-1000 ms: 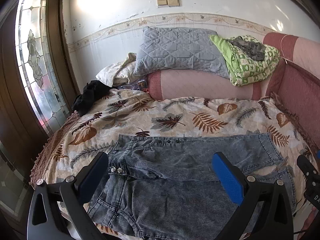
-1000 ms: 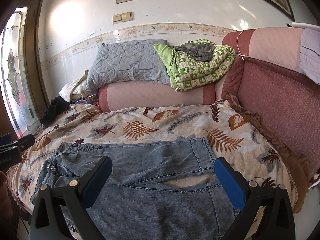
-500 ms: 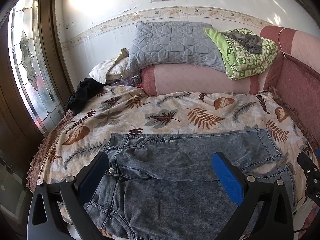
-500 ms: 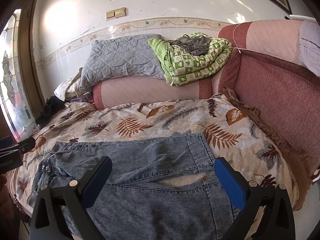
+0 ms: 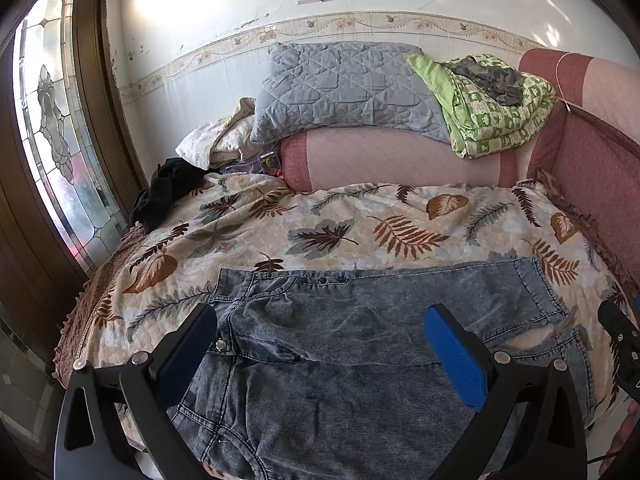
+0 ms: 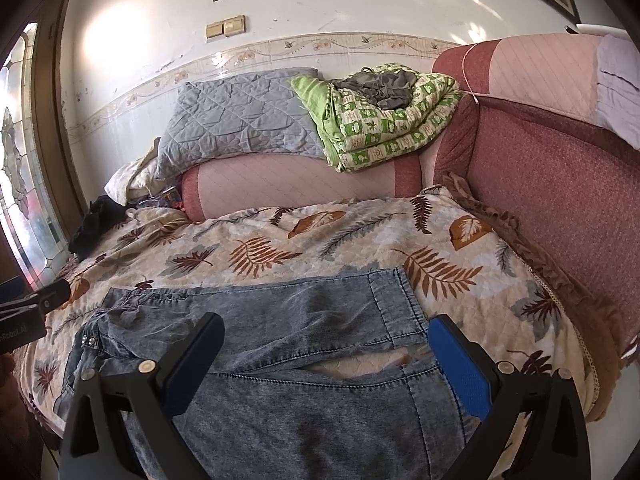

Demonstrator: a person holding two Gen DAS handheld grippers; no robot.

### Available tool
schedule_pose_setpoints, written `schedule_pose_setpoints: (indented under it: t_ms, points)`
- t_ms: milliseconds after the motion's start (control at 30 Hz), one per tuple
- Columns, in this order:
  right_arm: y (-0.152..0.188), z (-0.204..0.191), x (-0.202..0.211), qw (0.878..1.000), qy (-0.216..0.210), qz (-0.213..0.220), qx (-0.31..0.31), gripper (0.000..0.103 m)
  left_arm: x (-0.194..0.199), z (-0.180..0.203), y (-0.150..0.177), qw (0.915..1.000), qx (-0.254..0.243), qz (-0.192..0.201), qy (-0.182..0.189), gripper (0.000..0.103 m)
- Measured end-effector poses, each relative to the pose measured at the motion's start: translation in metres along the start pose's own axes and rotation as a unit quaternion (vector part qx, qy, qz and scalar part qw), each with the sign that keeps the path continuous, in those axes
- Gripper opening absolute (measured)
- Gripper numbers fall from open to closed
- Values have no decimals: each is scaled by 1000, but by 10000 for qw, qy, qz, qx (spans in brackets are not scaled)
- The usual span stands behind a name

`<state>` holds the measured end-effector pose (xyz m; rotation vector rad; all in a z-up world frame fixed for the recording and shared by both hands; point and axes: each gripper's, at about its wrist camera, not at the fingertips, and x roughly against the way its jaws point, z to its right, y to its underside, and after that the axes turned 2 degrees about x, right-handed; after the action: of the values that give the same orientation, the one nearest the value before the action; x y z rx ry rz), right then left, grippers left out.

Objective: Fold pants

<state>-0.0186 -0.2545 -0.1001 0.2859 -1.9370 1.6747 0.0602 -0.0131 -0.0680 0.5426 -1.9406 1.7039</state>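
The denim pants lay spread flat, unfolded, legs side by side, on the leaf-print bed; every fold remained to do. Left gripper and right gripper hovered above, jaws apart, empty.

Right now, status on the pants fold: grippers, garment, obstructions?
Left gripper open, right gripper open, both empty above the denim pants. Pants spread on the leaf-print bedspread, waist left, legs right. Nothing lying on them.
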Motion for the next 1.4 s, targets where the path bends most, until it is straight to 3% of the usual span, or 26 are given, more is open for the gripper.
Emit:
schedule_pose_setpoints:
  t_ms: [1400]
  points:
    - [1,-9,4,10000,-44,-20,51,103,-2,-15,3,9999,90,-2,-103,103]
